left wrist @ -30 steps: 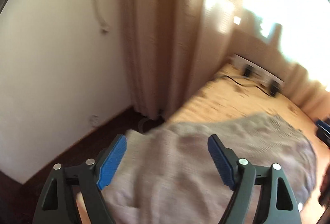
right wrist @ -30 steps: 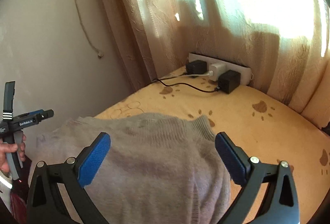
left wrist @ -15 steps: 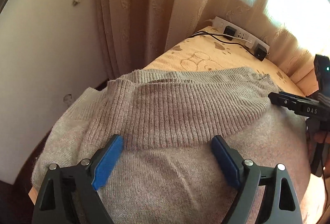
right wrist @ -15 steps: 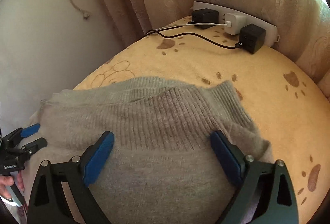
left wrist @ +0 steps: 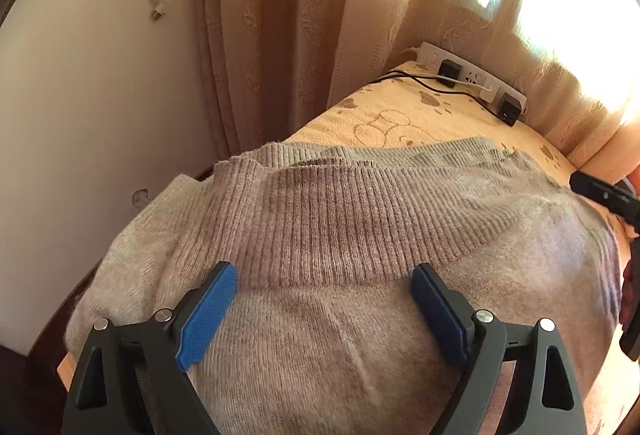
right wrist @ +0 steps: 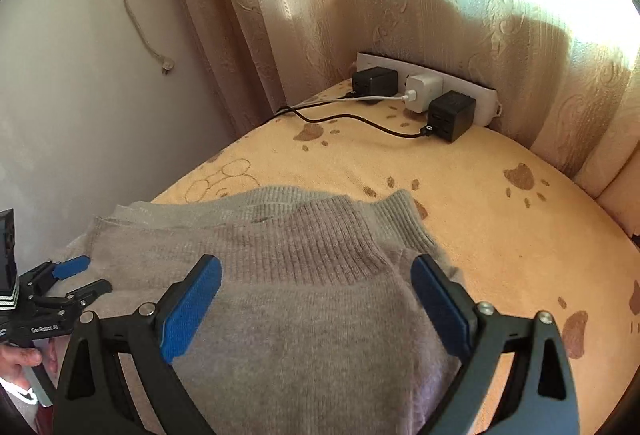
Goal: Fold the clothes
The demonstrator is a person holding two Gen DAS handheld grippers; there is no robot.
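Grey sweater (left wrist: 340, 235) slightly nearer than before

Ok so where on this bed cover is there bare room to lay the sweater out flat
The widest bare patch of the bed cover lies right of the sweater, running toward the curtain. A narrower strip lies between the sweater's ribbed hem and the power strip. The far corner is crowded with chargers and their cables; the left edge is covered by the sweater.

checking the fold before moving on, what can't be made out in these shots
- Sweater lower part: cut off by the bottom edge, both views.
- Sweater's sleeves: folded under, not visible in either view.
- Right gripper from the left view: only a tip at the right edge.
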